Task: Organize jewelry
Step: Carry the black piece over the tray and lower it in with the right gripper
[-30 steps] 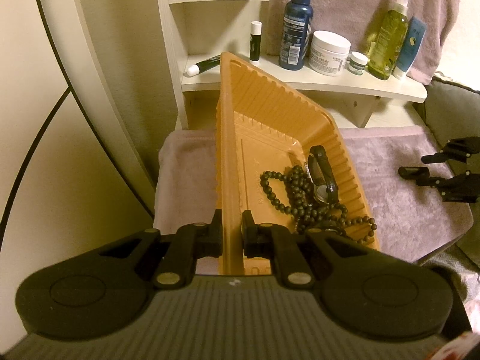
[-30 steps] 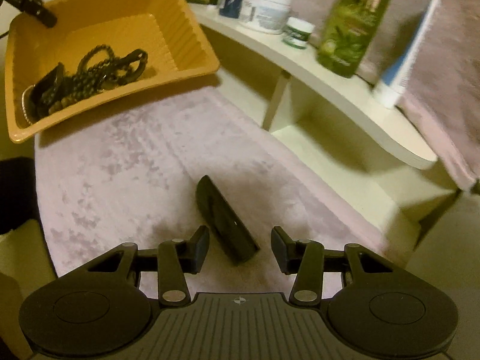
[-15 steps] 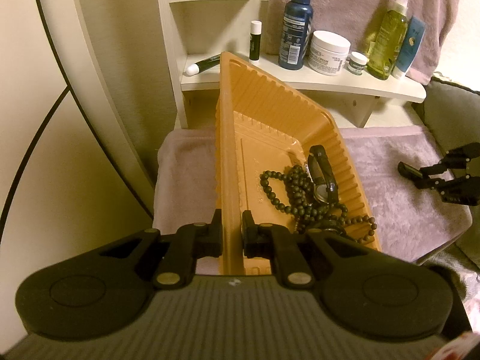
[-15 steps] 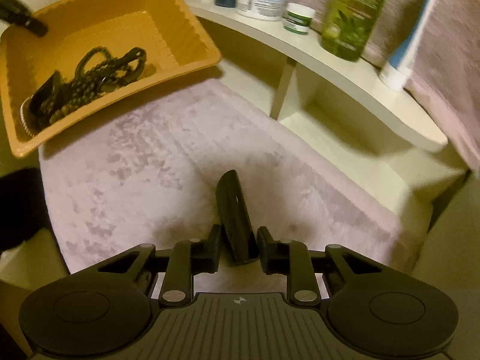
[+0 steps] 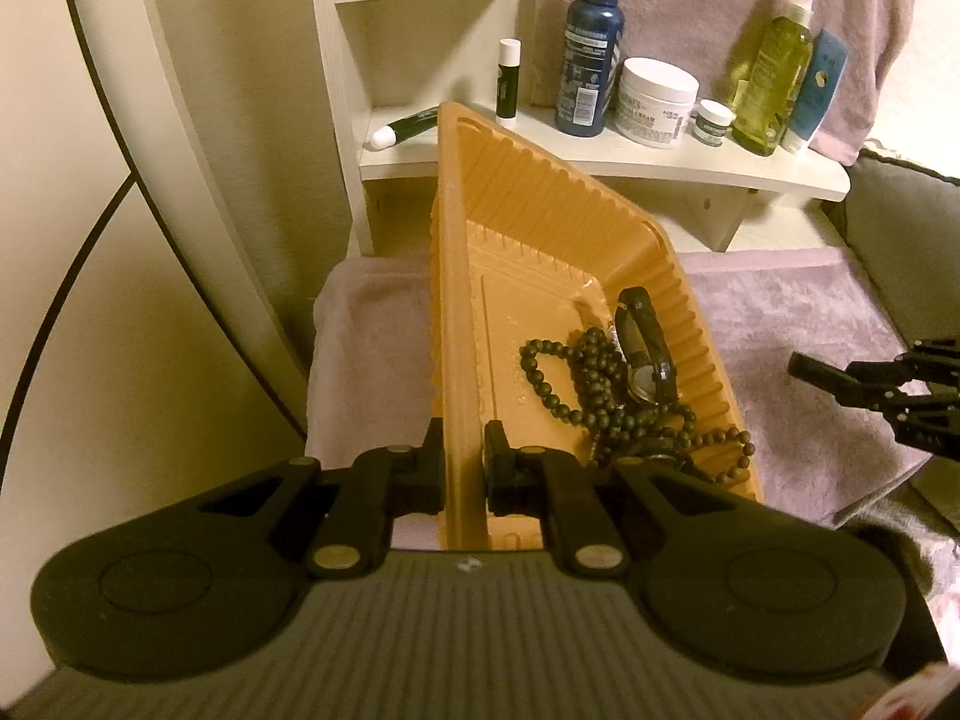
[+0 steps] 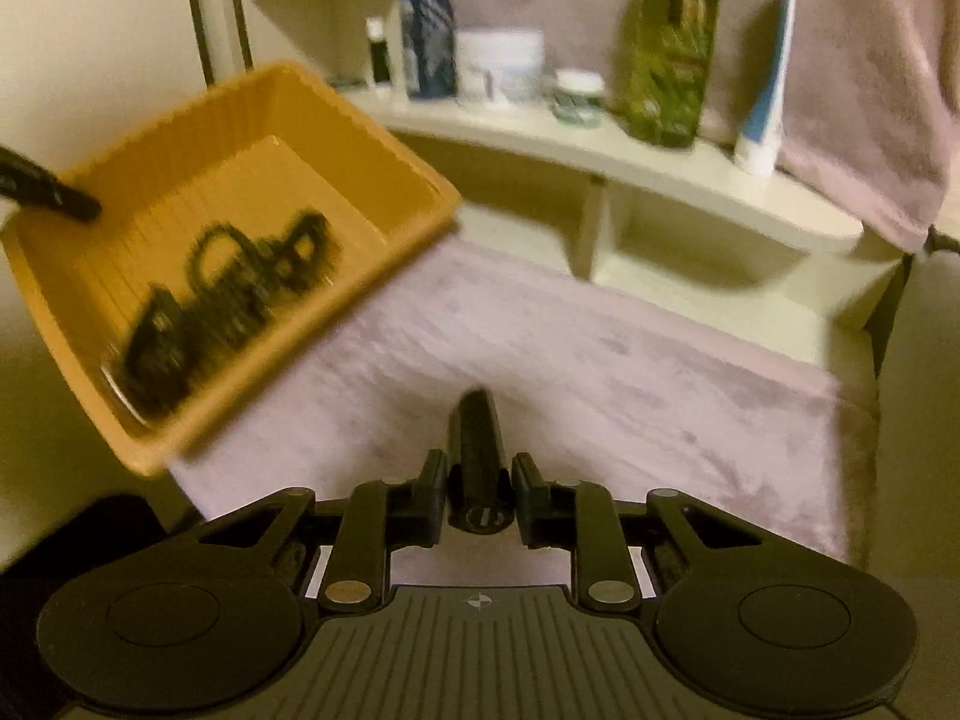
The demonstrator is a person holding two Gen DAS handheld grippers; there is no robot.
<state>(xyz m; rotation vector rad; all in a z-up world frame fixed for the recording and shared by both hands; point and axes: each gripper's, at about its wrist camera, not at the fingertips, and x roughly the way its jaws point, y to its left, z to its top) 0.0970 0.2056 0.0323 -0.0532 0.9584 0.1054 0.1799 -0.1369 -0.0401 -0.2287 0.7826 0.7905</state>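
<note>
On the mauve cloth (image 5: 798,324), left wrist view: the left gripper (image 5: 465,471) pinches the near rim of the orange tray (image 5: 540,222), one finger outside the wall, one inside. The tray appears tilted, its right side lower. The bead strand (image 5: 576,378) and a dark watch (image 5: 645,348) lie piled toward 4 o'clock on the tray floor. So part of the jewelry is already gathered. At 3 o'clock the right gripper (image 5: 840,384) shows at the frame edge, apart from the tray.

Right wrist view (motion-blurred): the right gripper (image 6: 478,480) is closed on a dark curved band (image 6: 477,450), which stands up between the fingers, apparently lifted off the cloth. The tray (image 6: 384,138) sits at 10 o'clock, its contents a dark smear. The shelf with bottles (image 6: 690,162) runs from 12 to 2 o'clock.

Judgement: the band is the one piece seen outside the tray; carrying it over and dropping it in is what remains. No other loose pieces visible on the cloth.
</note>
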